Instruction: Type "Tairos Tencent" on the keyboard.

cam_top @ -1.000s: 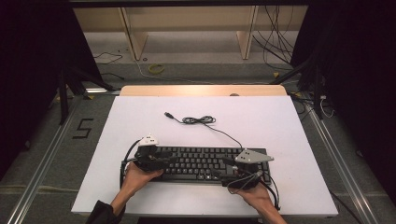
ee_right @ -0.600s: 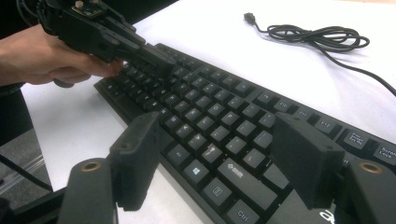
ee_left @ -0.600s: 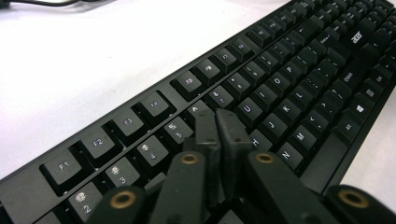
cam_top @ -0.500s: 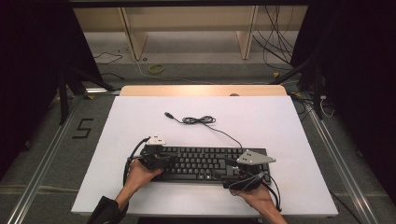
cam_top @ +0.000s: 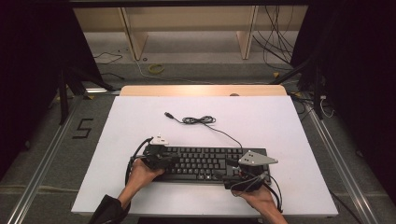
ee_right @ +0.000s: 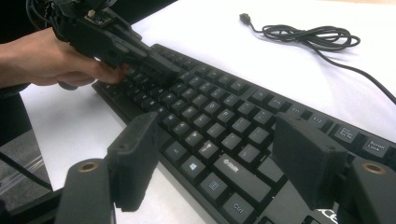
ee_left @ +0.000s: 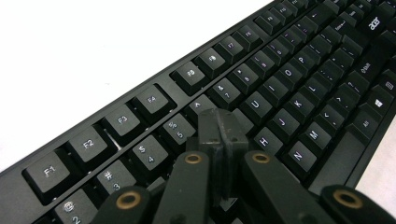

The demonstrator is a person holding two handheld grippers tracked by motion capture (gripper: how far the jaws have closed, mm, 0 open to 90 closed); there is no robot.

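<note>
Left tool (ee_left: 219,135), seen in the left gripper view, has its two black pads pressed flat together with nothing between them, the tip over the number row of the black keyboard (cam_top: 205,162), just above the 5 and 6 keys; whether it touches a key I cannot tell. Its jaws have just been closing. In the high view this tool (cam_top: 159,156) sits over the keyboard's left end, held by the left hand (cam_top: 142,175).

Right tool (ee_right: 219,158) has its blocky, matt pads standing wide apart, empty, above the near edge of the keyboard's right half, by the modifier keys. In the high view it (cam_top: 245,170) carries a grey three-cornered plate and lies at the keyboard's right end.

Flat, rectangular and plastic, with low square keycaps and pale legends, the keyboard lies on the near half of the white, smooth surface (cam_top: 280,121). Its thin black cable (cam_top: 201,120) runs to the far side, loosely coiled, ending in a USB plug (cam_top: 169,115).
</note>
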